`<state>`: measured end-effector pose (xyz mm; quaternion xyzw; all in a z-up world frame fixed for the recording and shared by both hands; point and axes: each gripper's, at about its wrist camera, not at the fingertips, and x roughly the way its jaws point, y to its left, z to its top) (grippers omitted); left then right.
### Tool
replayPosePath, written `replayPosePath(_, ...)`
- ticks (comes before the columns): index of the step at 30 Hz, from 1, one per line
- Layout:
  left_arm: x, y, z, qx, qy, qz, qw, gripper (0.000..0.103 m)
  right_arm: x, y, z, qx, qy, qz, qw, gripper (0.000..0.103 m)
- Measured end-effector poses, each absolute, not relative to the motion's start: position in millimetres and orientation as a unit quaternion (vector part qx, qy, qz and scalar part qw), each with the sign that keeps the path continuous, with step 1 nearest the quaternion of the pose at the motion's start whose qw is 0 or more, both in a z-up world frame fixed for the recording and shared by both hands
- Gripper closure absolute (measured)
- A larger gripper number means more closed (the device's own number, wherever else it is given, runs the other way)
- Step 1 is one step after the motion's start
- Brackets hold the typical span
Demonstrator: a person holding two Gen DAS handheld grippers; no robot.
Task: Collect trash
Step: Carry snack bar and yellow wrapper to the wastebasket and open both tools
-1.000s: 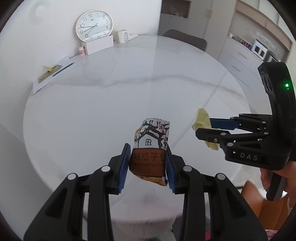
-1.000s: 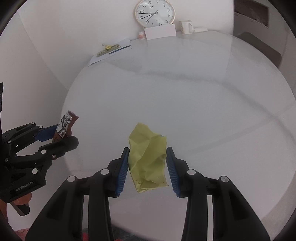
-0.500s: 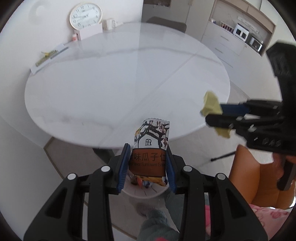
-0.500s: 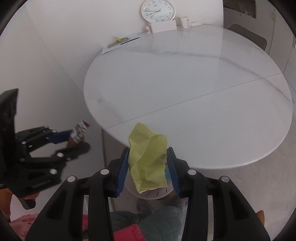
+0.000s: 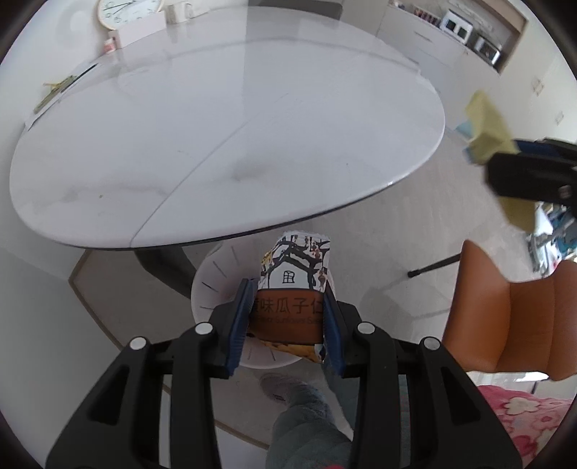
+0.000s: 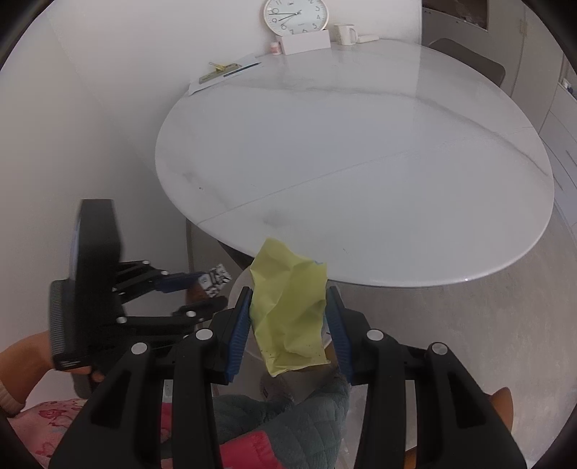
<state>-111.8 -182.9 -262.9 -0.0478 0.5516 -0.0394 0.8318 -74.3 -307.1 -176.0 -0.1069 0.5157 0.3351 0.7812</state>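
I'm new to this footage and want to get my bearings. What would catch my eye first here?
Each gripper pinches a piece of trash off the table edge: the left gripper clamps a printed snack wrapper, the right gripper a crumpled yellow-green paper. Below the wrapper sits a round white bin on the floor. Behind them spreads the big white marble table, with a wall clock at its far edge.
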Motion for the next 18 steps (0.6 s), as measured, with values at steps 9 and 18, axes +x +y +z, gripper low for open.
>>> replayPosePath(9, -108.6, -190.6, -264.1, -0.033, 0.552, -0.038, 0.832, 0.028, -72.7, -317.7, -178.2, -0.096, 0.524, 0.325, 0.782, 0.06)
replayPosePath(18, -116.6, -180.5, -243.9, -0.042, 0.55, -0.031, 0.834, 0.025, -69.6, -314.0, -180.3, -0.096, 0.524, 0.334, 0.778, 0.06)
